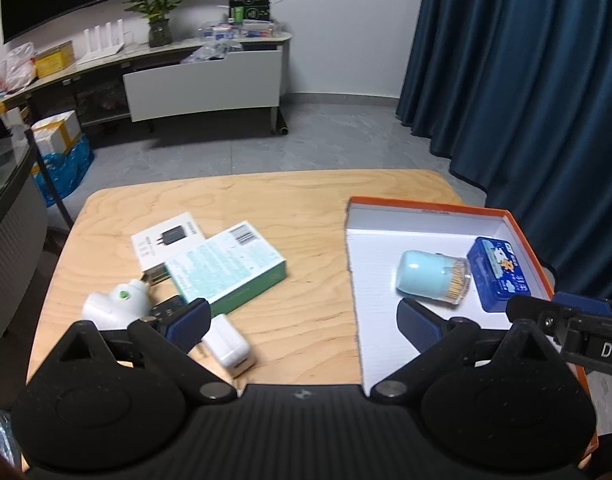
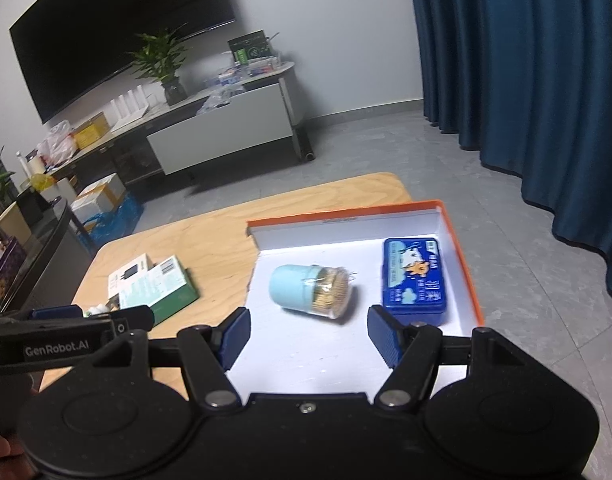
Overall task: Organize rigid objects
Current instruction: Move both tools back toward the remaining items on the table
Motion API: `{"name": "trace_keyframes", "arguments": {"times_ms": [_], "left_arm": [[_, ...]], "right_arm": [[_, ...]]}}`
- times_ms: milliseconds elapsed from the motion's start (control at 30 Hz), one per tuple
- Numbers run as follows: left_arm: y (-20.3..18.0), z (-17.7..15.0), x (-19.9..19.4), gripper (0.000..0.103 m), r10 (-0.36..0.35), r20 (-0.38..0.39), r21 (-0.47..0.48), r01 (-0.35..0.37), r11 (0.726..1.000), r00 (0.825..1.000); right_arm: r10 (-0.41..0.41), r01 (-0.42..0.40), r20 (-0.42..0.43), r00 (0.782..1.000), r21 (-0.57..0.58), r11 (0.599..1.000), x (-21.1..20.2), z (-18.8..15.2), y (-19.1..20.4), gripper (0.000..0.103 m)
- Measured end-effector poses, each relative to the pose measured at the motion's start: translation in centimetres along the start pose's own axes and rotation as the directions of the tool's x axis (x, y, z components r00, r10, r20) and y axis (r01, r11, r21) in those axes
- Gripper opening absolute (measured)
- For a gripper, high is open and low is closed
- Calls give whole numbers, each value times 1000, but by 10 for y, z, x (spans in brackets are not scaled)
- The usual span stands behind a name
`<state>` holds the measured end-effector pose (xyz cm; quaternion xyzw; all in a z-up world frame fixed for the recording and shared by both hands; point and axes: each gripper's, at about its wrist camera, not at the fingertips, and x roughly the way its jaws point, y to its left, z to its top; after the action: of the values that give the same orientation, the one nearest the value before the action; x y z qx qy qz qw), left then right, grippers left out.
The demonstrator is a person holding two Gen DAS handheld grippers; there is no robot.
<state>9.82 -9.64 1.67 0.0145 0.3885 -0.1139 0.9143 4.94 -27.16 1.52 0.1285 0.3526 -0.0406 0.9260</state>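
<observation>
An orange-rimmed white box (image 1: 426, 205) (image 2: 458, 236) sits on the right of the wooden table. In it lie a light-blue toothpick jar (image 1: 430, 277) (image 2: 310, 290) on its side and a blue tin (image 1: 500, 274) (image 2: 414, 278). On the left lie a green box (image 1: 230, 266) (image 2: 162, 290), a white charger box (image 1: 166, 240) (image 2: 130, 274), a white and green device (image 1: 116, 302) and a white adapter (image 1: 228, 344). My left gripper (image 1: 302, 320) is open and empty above the table's front. My right gripper (image 2: 308, 334) is open and empty above the box, near the jar.
The wooden table (image 1: 266, 200) has rounded corners. Behind it are grey floor, a low cabinet (image 1: 202, 80) with clutter and a plant, and blue curtains (image 1: 526, 80) at the right. A dark stand (image 1: 10, 208) is at the left.
</observation>
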Motion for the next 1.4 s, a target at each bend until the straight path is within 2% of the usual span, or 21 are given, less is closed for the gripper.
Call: {"name": "trace_keyframes", "arguments": {"times_ms": [500,933,1233,1400], "left_arm": [[35,-8,-10,102,33,10,-63,-32,998,999],[62,-16,-19,102,27,20,-112,-25,993,999],[95,-31,-23,102,63,-5,-172,-63,983,998],[107,-40,-24,103,79,-7,-174,-79,982,997]], "right_arm": [[55,-57,-37,998,-72,996,10,-5,44,78],[96,-104,-71,993,-118,988,16,-16,75,79],[121,-135,-103,987,-141,981,21,-29,92,79],[135,-154,-124,983,-158,975,24,-37,99,79]]}}
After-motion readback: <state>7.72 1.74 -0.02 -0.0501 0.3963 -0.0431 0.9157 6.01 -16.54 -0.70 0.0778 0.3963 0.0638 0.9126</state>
